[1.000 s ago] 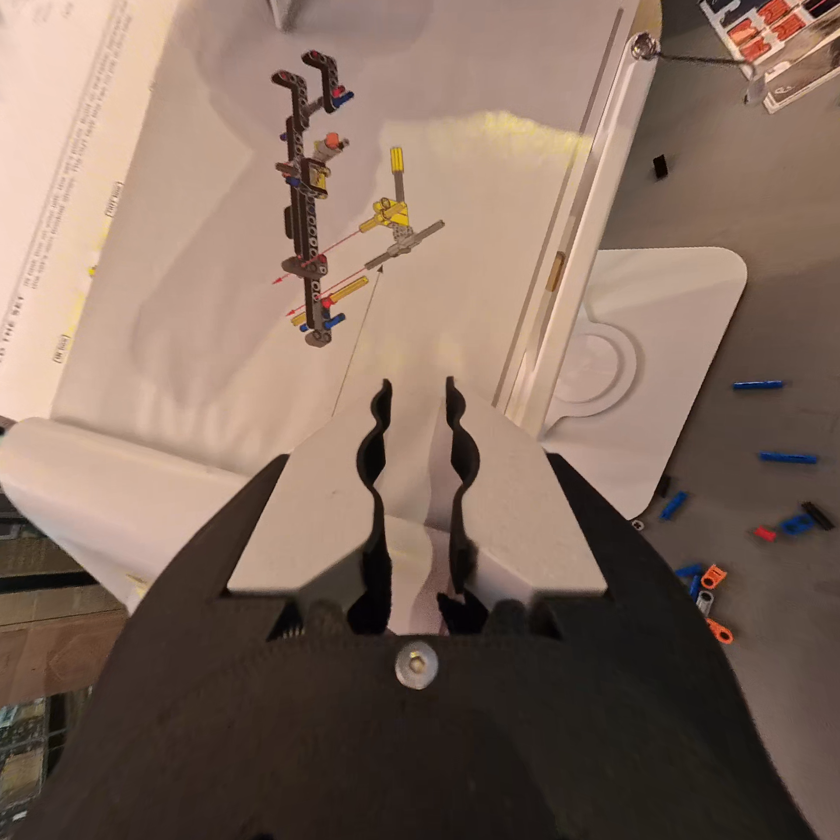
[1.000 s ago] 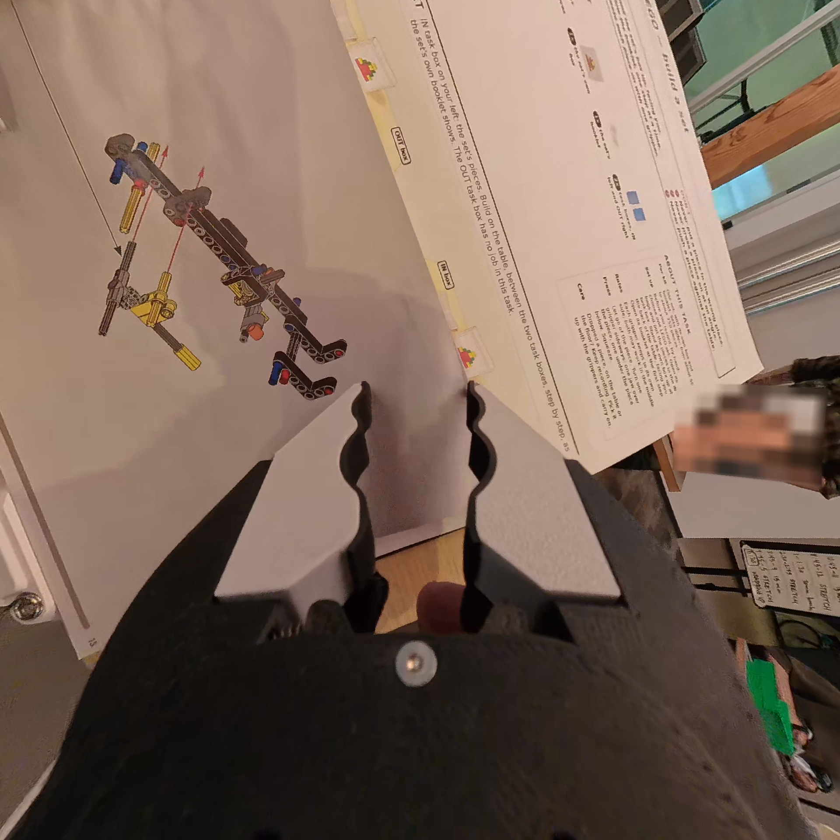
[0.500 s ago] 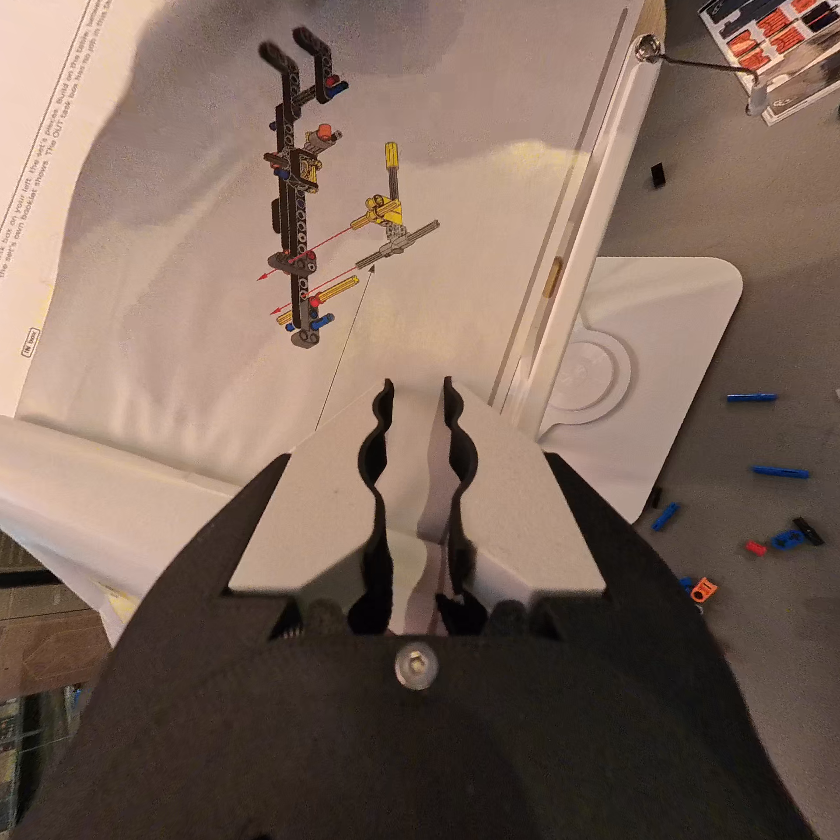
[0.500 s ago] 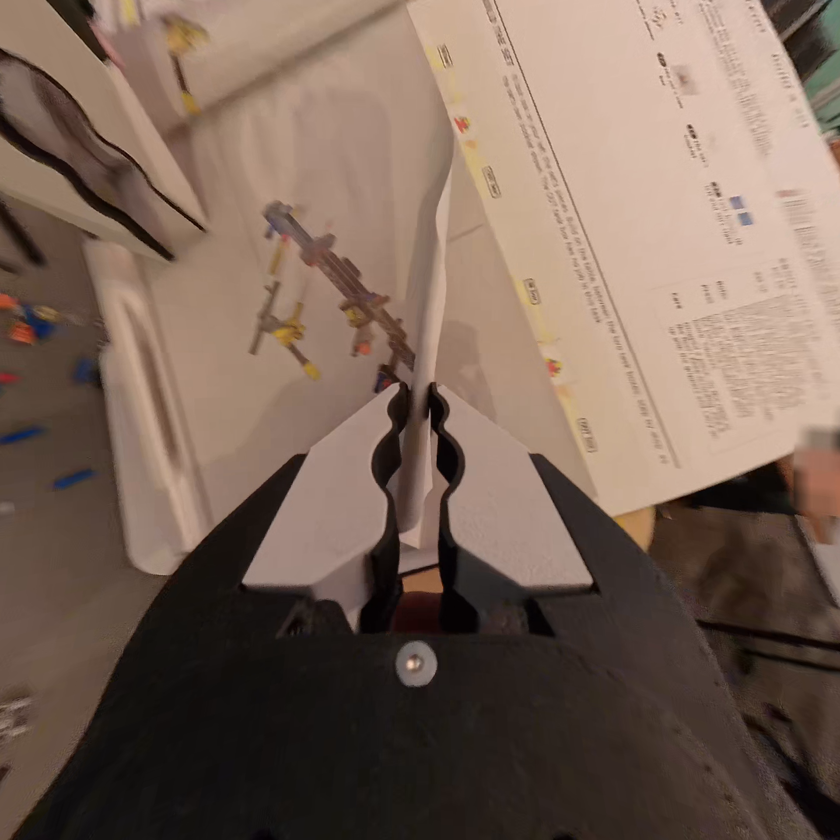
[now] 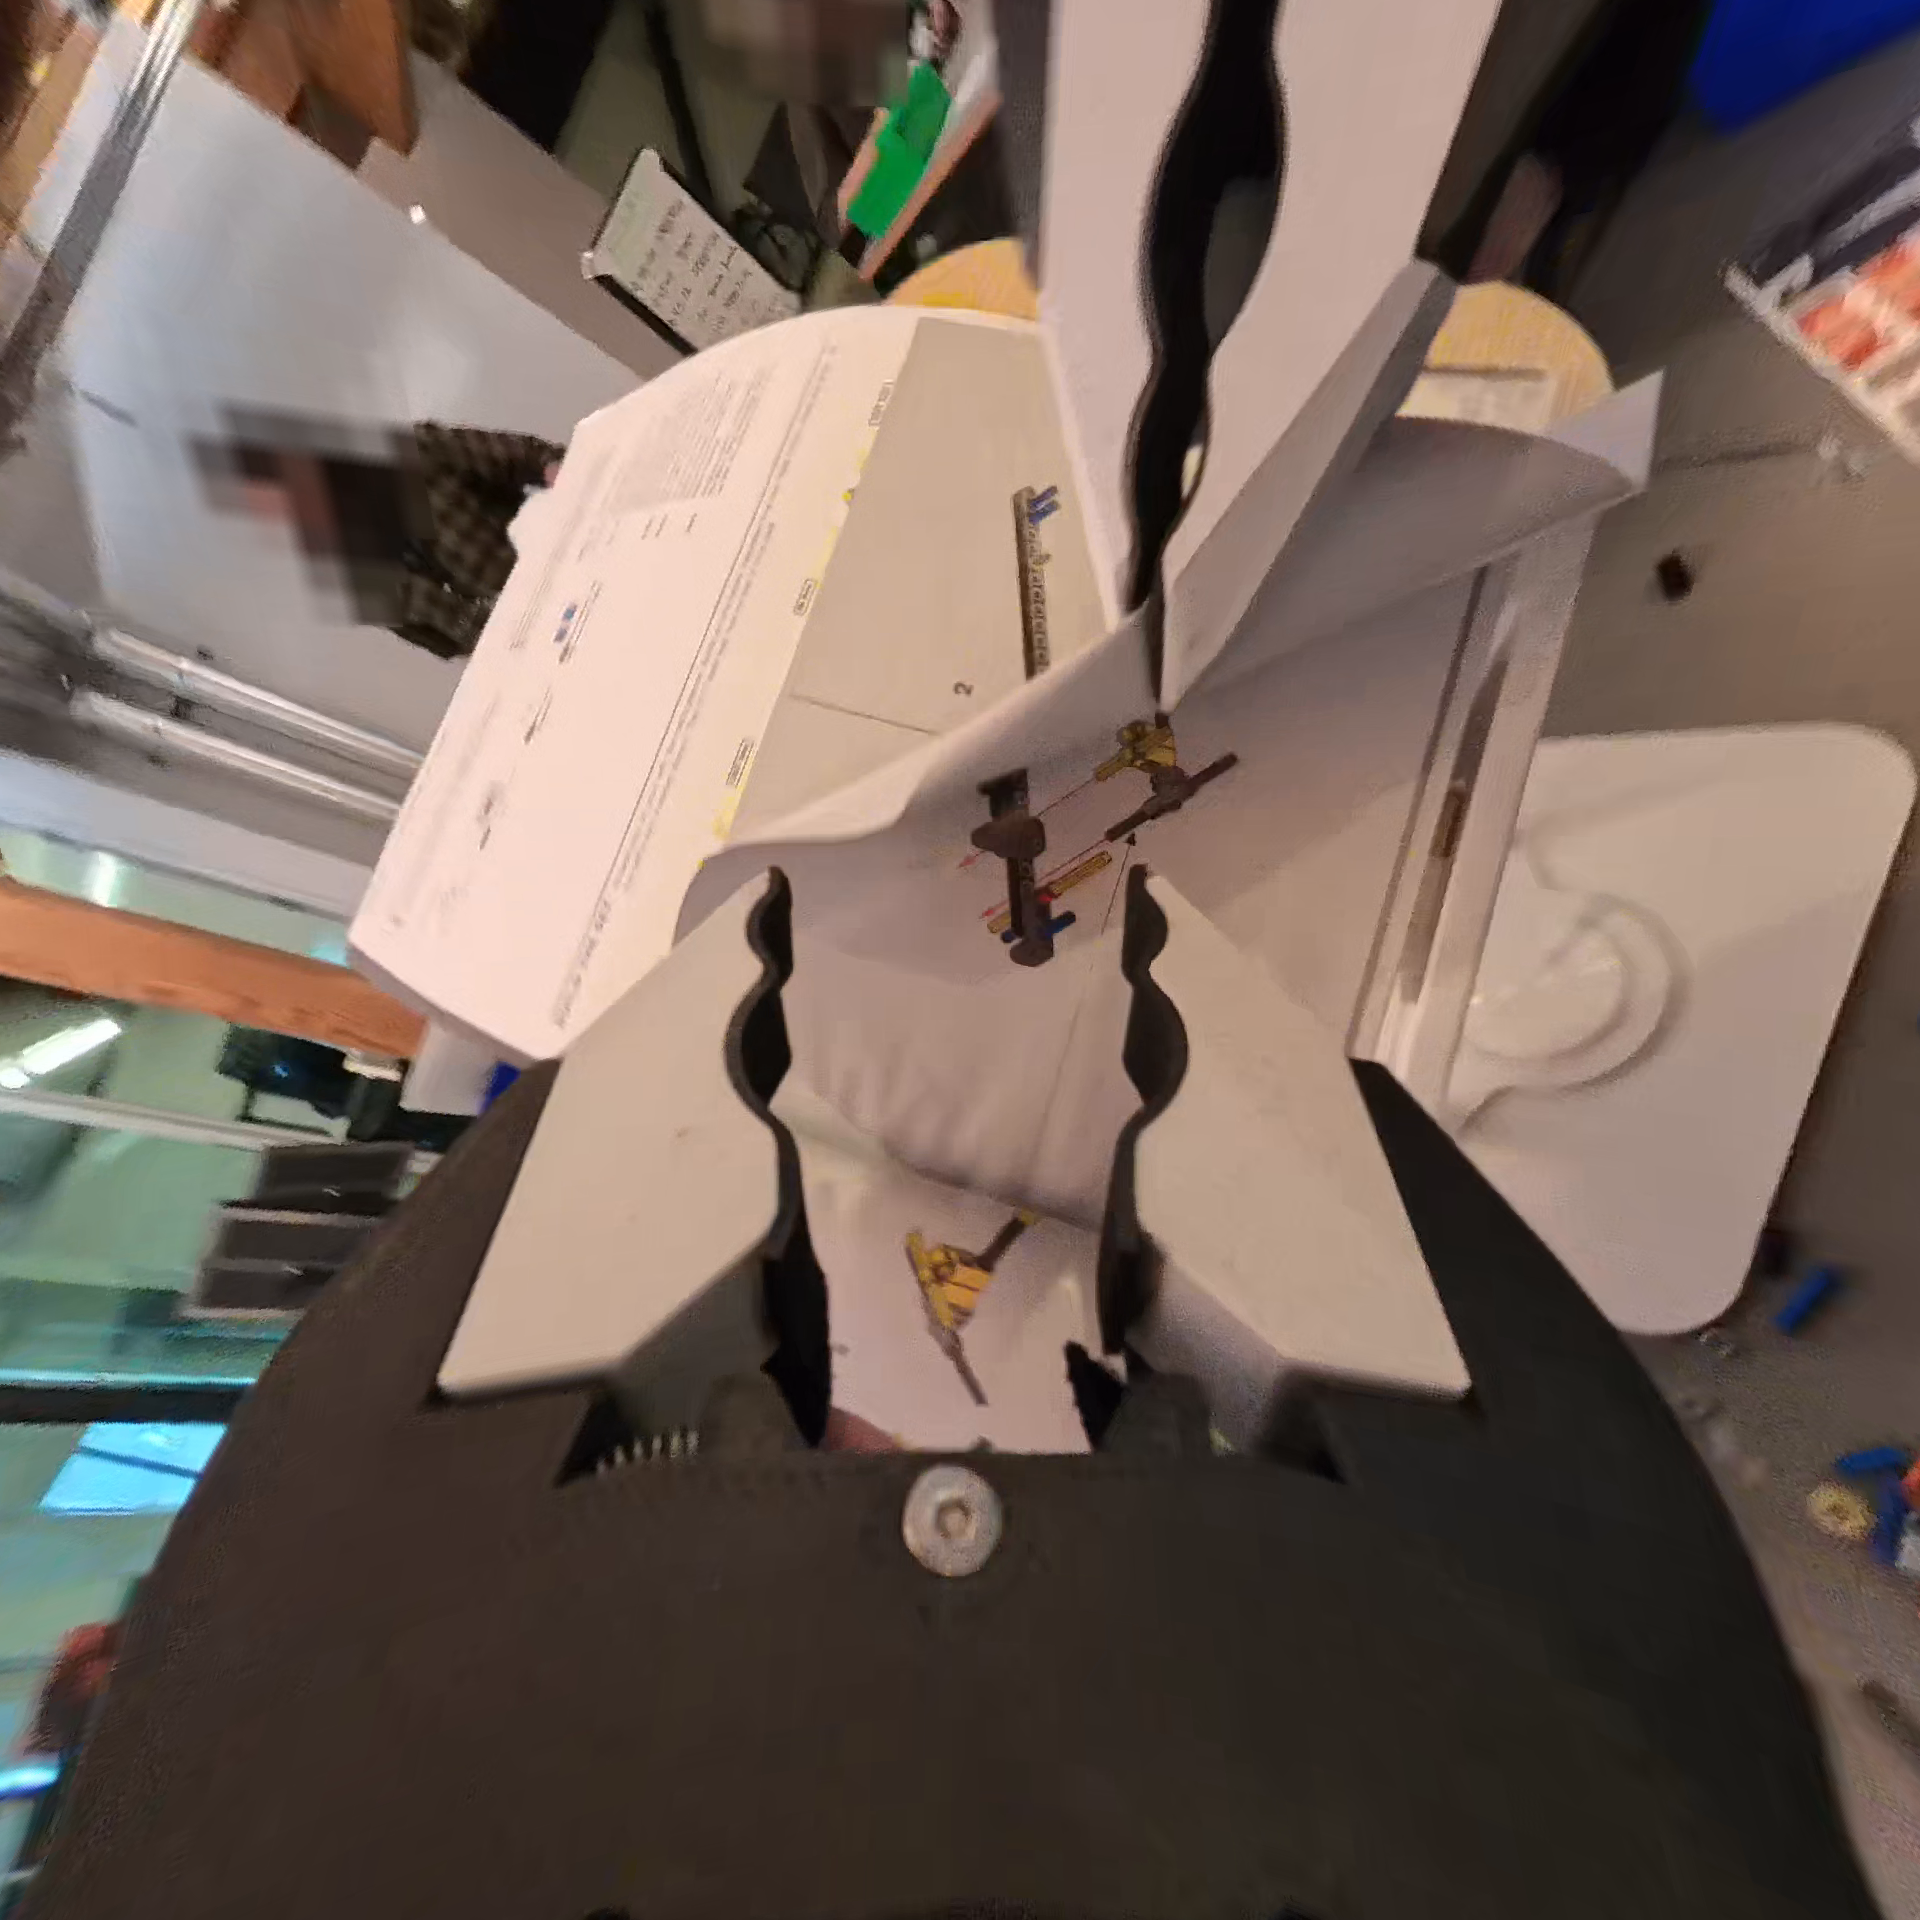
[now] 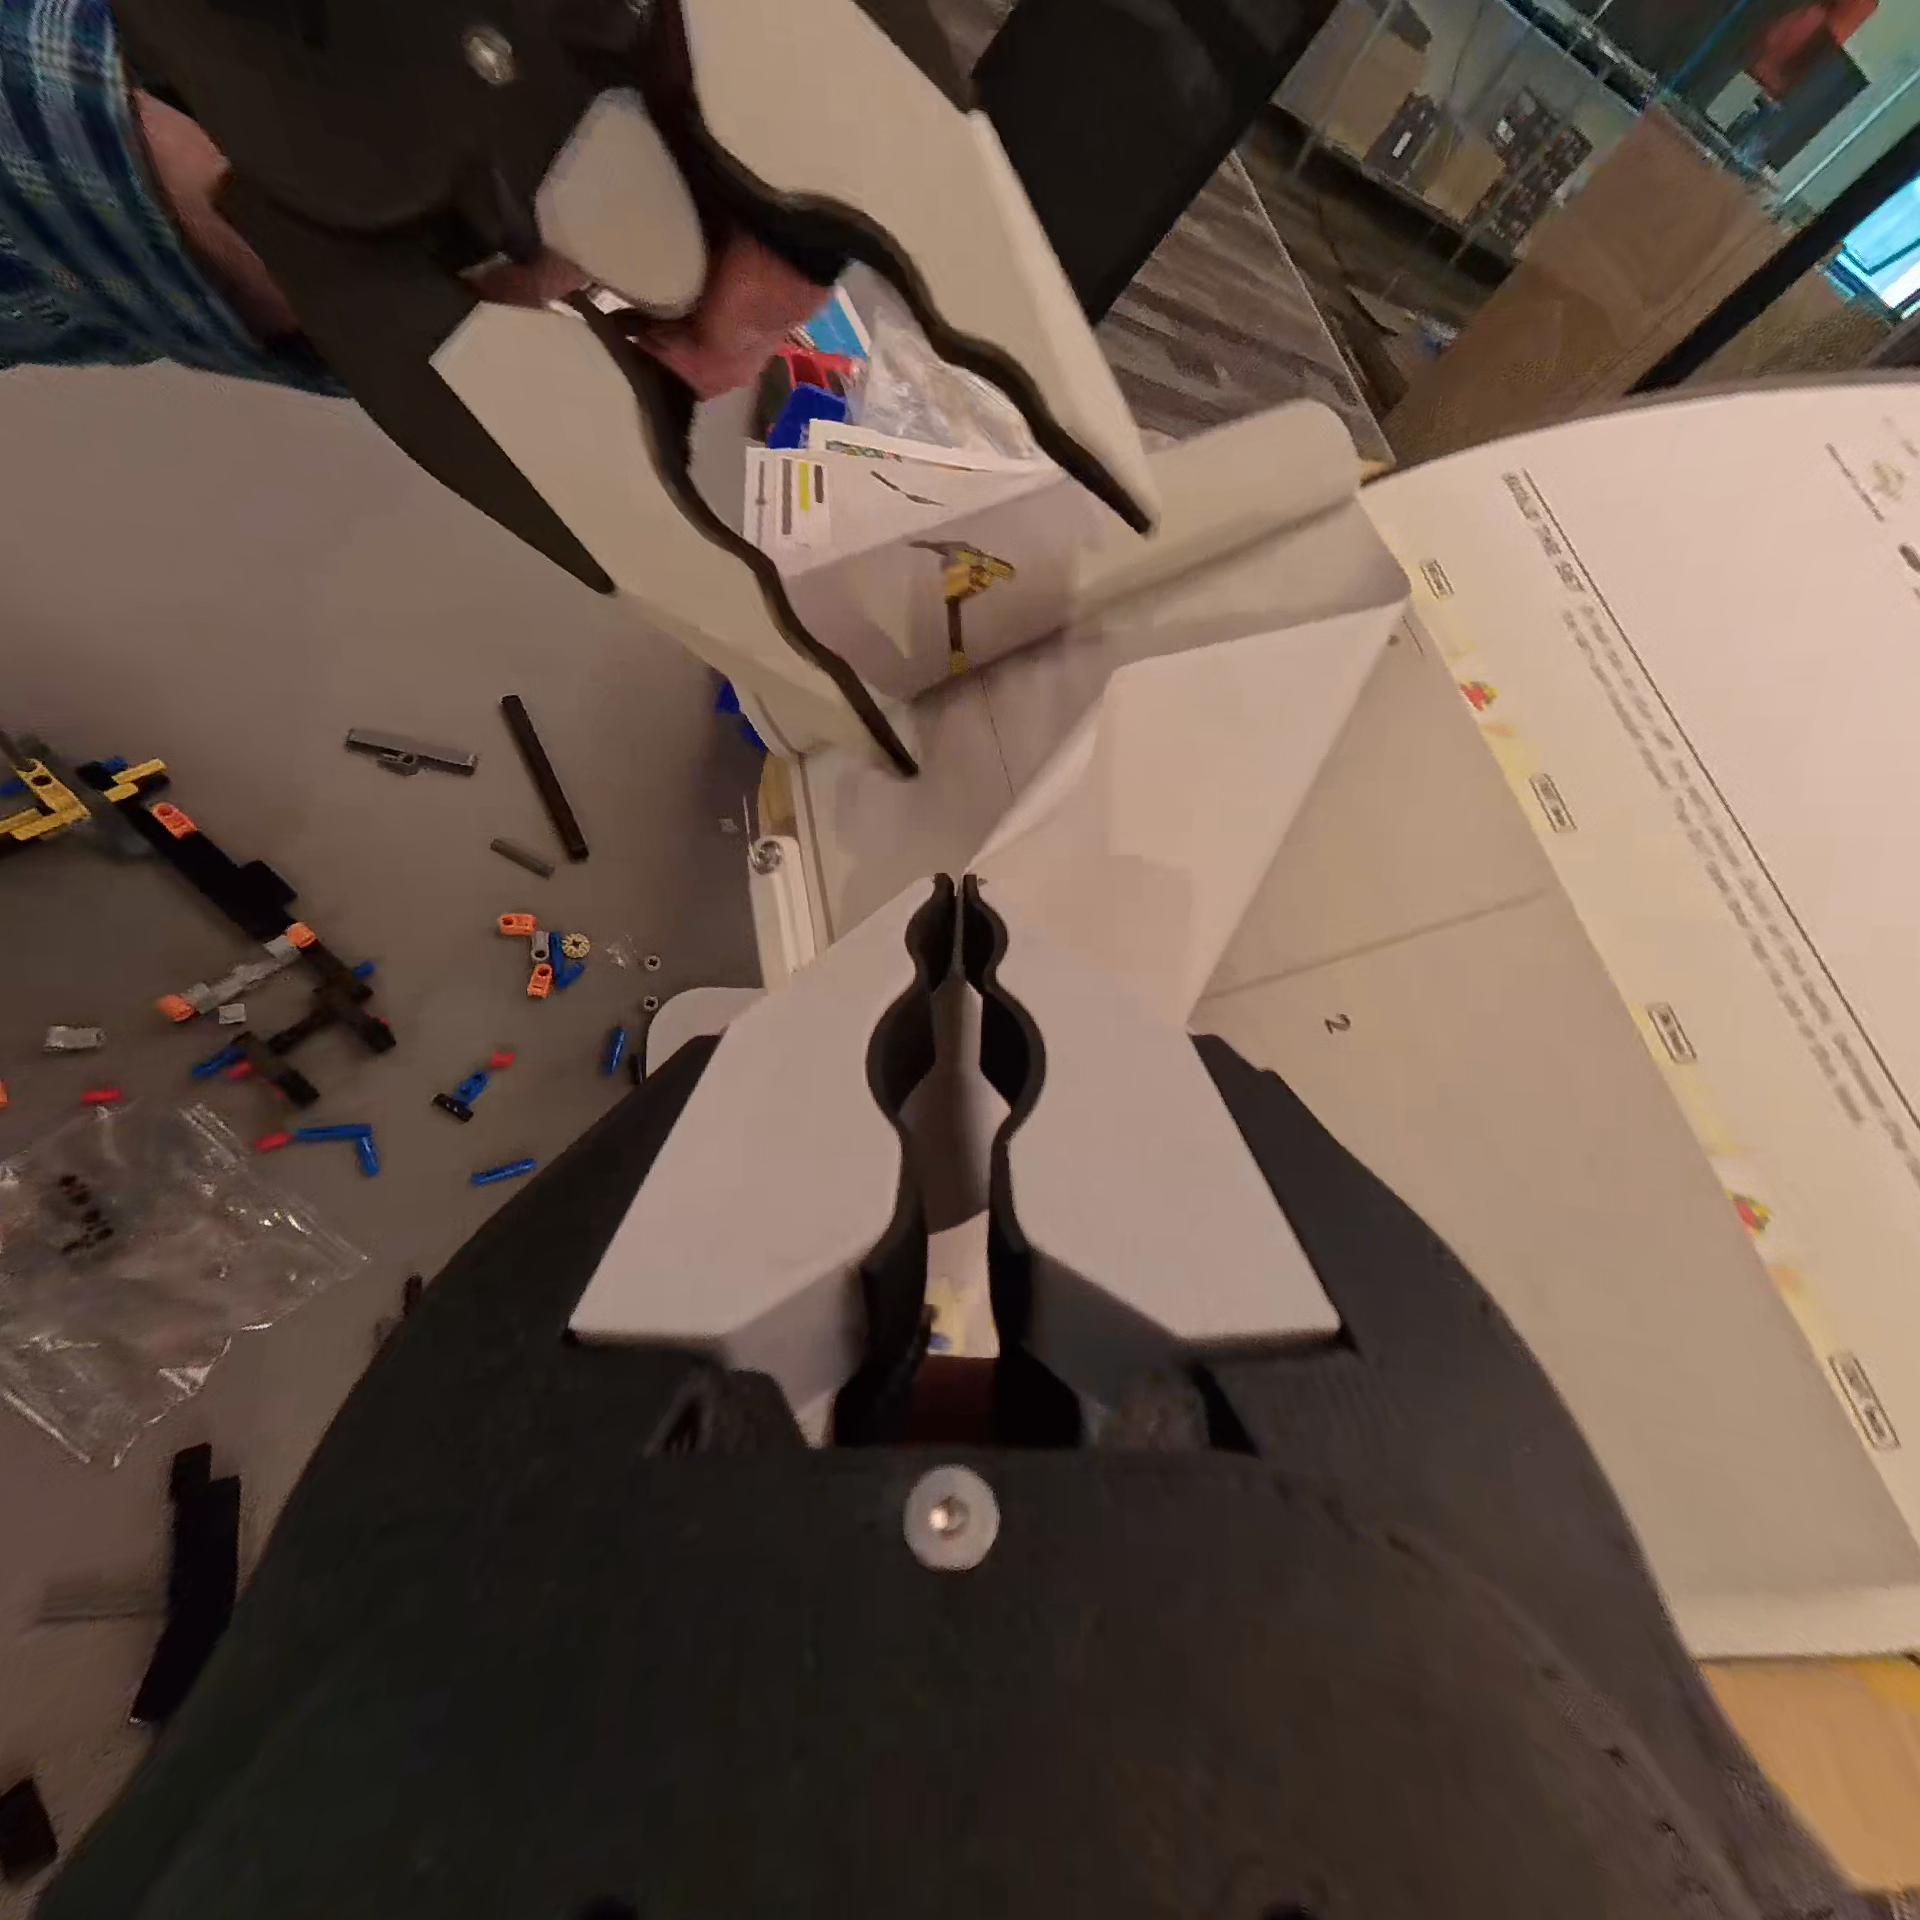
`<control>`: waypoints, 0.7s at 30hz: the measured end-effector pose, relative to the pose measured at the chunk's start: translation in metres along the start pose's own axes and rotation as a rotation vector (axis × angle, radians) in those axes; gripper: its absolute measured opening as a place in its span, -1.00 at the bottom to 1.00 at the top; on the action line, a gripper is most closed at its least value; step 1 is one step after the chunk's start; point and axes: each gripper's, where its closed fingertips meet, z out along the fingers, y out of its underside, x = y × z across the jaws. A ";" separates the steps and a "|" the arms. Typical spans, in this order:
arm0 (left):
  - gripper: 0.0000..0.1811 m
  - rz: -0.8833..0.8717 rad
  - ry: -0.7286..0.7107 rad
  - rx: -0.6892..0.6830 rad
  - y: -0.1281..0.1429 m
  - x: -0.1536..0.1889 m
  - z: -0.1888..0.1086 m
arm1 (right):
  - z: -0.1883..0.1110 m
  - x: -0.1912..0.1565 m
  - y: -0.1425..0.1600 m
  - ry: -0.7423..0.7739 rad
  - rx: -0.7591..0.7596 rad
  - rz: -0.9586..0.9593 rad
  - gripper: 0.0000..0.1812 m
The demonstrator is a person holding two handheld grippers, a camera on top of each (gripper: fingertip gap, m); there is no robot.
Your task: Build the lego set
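The instruction booklet (image 5: 914, 1049) lies open on a white stand (image 5: 1683, 997). My right gripper (image 6: 957, 885) is shut on the edge of one booklet page (image 6: 1195, 790) and holds it lifted and curled. In the left wrist view it comes in from the top (image 5: 1151, 634), pinching that page (image 5: 883, 821). My left gripper (image 5: 956, 894) is open and empty, just in front of the lifted page; it also shows in the right wrist view (image 6: 1023, 644). A partly built black lego frame (image 6: 239, 904) lies on the grey table (image 6: 312, 582).
Loose blue, orange, grey and black lego pieces (image 6: 540, 961) are scattered left of the stand. A clear plastic bag (image 6: 135, 1247) lies at the near left. A large printed sheet (image 6: 1714, 831) sits to the right of the booklet. A person's sleeve (image 6: 62, 208) shows at the top left.
My right gripper has shut on a booklet page and lifted it away from the stand. My left gripper has opened wide and tilted up toward the page.
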 end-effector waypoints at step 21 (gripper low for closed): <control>-0.98 0.149 0.092 0.019 0.048 -0.014 -0.040 | 0.027 -0.020 0.005 -0.207 0.008 0.149 -0.57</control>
